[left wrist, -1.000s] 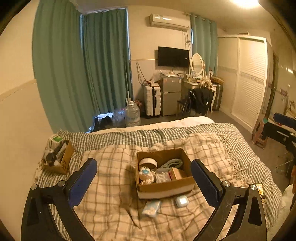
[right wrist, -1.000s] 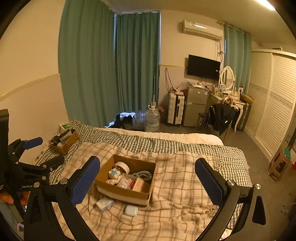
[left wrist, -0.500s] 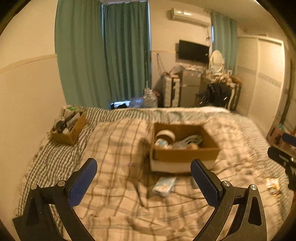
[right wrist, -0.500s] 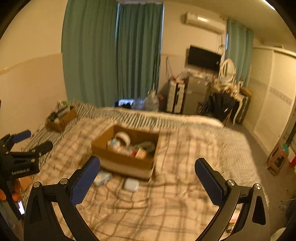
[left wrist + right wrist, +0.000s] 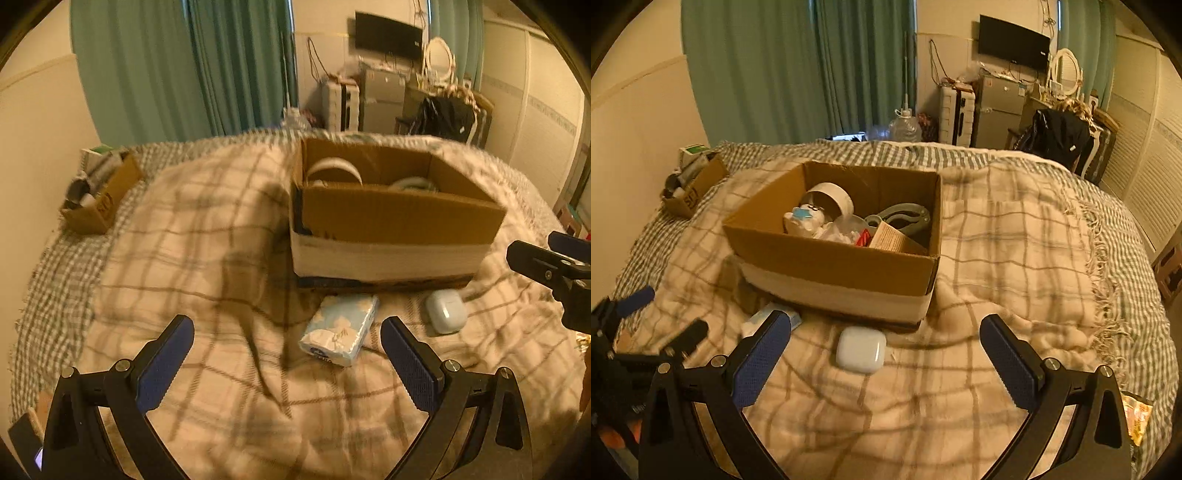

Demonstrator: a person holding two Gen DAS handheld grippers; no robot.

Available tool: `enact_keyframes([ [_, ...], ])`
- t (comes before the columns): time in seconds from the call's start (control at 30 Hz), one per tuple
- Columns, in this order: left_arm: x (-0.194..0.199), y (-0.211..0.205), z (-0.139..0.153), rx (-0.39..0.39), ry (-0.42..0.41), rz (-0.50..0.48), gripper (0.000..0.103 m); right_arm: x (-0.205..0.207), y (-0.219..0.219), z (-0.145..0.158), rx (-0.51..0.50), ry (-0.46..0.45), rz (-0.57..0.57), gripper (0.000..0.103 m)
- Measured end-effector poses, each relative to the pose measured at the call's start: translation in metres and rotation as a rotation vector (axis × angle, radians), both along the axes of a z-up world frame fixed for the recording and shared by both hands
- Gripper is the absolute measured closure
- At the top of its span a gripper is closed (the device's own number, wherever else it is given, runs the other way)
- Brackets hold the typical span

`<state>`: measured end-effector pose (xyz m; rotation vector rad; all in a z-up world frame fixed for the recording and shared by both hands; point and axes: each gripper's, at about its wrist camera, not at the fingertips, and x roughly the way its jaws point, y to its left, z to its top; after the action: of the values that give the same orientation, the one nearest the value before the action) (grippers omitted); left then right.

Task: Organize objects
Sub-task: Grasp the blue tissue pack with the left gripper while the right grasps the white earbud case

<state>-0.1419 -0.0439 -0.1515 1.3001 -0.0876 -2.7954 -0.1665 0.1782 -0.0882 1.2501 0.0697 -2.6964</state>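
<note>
Left gripper [image 5: 286, 360]: spread wide, empty — tissue pack [image 5: 340, 328] lies between my fingers, lower centre, long axis toward the cardboard box [image 5: 388, 221].
Right gripper [image 5: 886, 354]: released, empty — white case [image 5: 860, 349] centred ahead, just before the box.

Open blanket [image 5: 207, 258]: broad bare stretch left of the cardboard box [image 5: 388, 221], free for passage. Box wall: blocks the way forward at centre. Tissue pack [image 5: 340, 328] and white case [image 5: 860, 349]: lie just in front of the box, apart, with bare blanket between. Box interior: crowded, little free room. Small box [image 5: 696, 184]: far left edge, well apart. Right blanket [image 5: 1015, 240]: bare to the fringe.
</note>
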Motion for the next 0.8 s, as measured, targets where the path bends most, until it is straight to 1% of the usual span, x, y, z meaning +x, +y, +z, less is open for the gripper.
enact_keyframes([
  [0.13, -0.021, 0.007, -0.034, 0.004, -0.078, -0.022, 0.000, -0.012, -0.002, -0.033, 0.000, -0.078, -0.002, 0.000],
  [0.23, -0.034, 0.012, -0.055, 0.024, -0.131, -0.040, 0.000, -0.022, 0.000, -0.052, -0.017, -0.127, -0.004, 0.001],
  [0.37, -0.048, 0.015, -0.070, 0.043, -0.167, -0.071, 0.000, -0.034, -0.003, -0.070, -0.033, -0.174, 0.007, 0.001],
  [0.43, -0.053, 0.014, -0.075, 0.066, -0.170, -0.082, 0.002, -0.037, -0.005, -0.076, -0.036, -0.185, 0.013, 0.003],
  [0.47, -0.054, 0.013, -0.077, 0.092, -0.175, -0.097, 0.009, -0.038, -0.006, -0.079, -0.037, -0.193, 0.016, 0.004],
  [0.5, -0.053, 0.013, -0.078, 0.115, -0.179, -0.110, 0.018, -0.039, -0.006, -0.081, -0.037, -0.201, 0.018, 0.006],
  [0.53, -0.052, 0.013, -0.078, 0.139, -0.180, -0.125, 0.023, -0.040, -0.006, -0.084, -0.043, -0.208, 0.019, 0.008],
  [0.57, -0.049, 0.013, -0.078, 0.160, -0.180, -0.140, 0.033, -0.041, -0.006, -0.085, -0.047, -0.217, 0.020, 0.010],
  [0.6, -0.046, 0.015, -0.077, 0.171, -0.178, -0.157, 0.040, -0.042, -0.006, -0.087, -0.052, -0.224, 0.021, 0.011],
  [0.63, -0.044, 0.016, -0.075, 0.161, -0.173, -0.159, 0.040, -0.043, -0.007, -0.089, -0.053, -0.237, 0.023, 0.016],
  [0.67, -0.041, 0.016, -0.073, 0.145, -0.167, -0.156, 0.041, -0.045, -0.008, -0.092, -0.050, -0.251, 0.028, 0.023],
  [0.7, -0.037, 0.017, -0.071, 0.131, -0.161, -0.155, 0.042, -0.045, -0.009, -0.094, -0.050, -0.261, 0.037, 0.026],
  [0.8, -0.026, 0.016, -0.067, 0.124, -0.162, -0.148, 0.045, -0.046, -0.015, -0.101, -0.040, -0.286, 0.062, 0.033],
])
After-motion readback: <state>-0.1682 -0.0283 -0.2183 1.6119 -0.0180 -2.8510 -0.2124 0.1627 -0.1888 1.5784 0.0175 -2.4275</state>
